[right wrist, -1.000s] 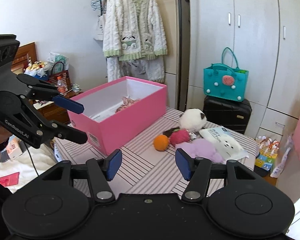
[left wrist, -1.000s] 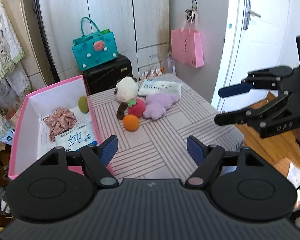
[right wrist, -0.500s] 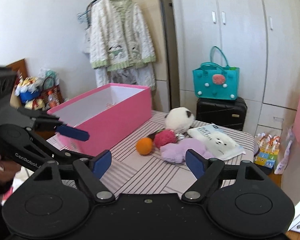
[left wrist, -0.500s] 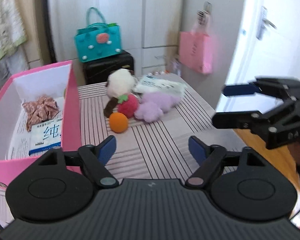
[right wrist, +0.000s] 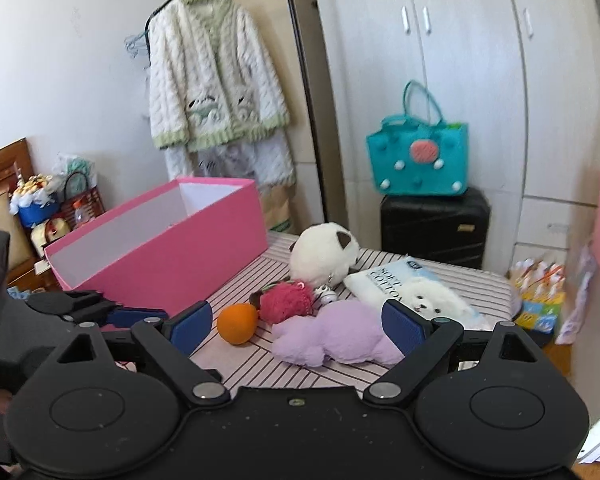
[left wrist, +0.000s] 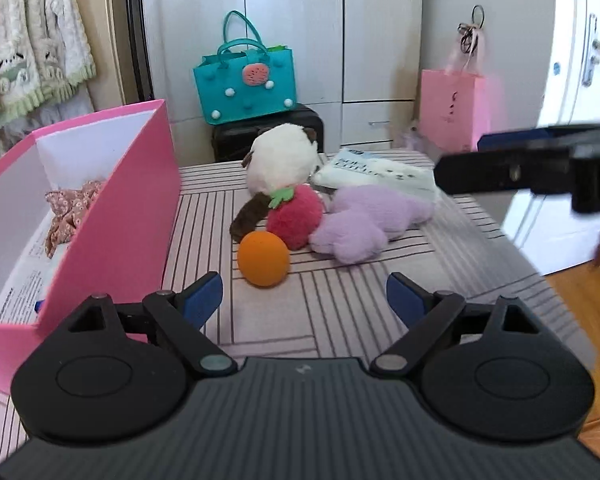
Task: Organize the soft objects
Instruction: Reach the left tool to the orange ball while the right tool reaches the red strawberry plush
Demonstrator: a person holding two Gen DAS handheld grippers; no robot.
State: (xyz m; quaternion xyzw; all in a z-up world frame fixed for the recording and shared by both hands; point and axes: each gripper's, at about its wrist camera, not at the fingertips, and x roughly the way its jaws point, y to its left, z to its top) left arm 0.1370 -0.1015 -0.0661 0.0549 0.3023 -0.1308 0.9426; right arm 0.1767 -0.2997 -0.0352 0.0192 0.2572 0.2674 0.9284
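Soft toys point(left wrist: 300, 216) clustered ahead of left gripper point(left wrist: 304, 294); both grippers opening, empty.

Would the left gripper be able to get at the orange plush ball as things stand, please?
Probably yes. The orange plush ball sits at the near edge of the pile, just ahead of the left gripper, whose opening jaws hold nothing. Only bare striped tabletop lies between; the pink box stands off to the side.

Both wrist views look forward and slightly down along their fingers, close over the striped pink table point(left wrist: 340, 312). They share the open pink cardboard box point(left wrist: 112, 216) point(right wrist: 172, 248) and the round orange plush ball point(left wrist: 263, 259) point(right wrist: 237, 323).
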